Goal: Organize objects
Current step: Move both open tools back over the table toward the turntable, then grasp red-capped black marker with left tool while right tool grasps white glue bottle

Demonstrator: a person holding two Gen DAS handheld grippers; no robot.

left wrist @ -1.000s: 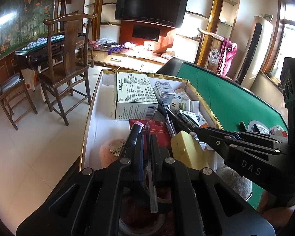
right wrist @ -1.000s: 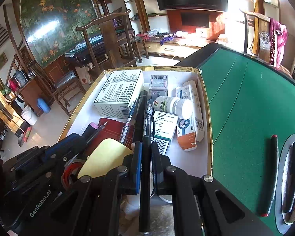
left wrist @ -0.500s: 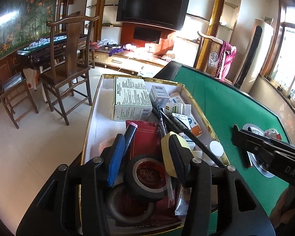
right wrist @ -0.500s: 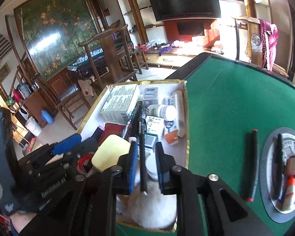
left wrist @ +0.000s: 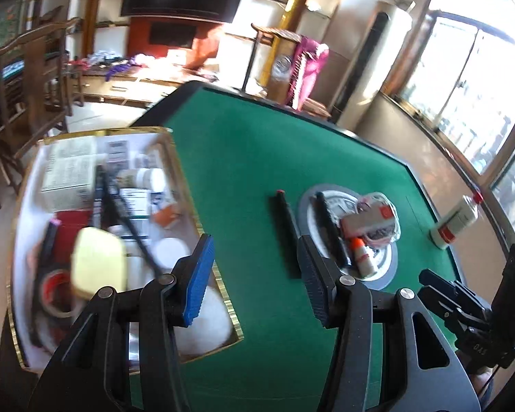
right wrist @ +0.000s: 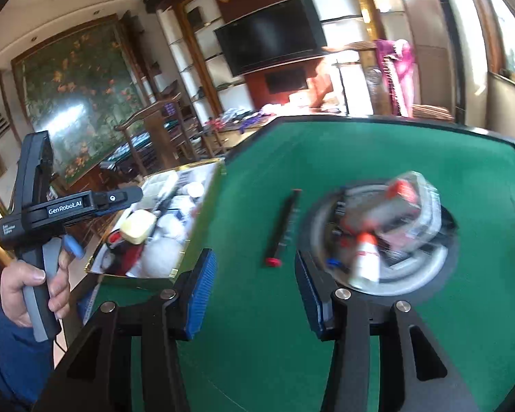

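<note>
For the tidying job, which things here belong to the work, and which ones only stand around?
Belong to the job:
- gold-edged box with things already in it
- black pen on the green table
- round tray with loose items
- white bottle

Just around:
- television
- wooden chair
- painting

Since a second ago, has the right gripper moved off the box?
Yes. The right gripper has swung rightward from over the gold-rimmed box to above green felt, near the black pen, jaws just opening, empty.
</note>
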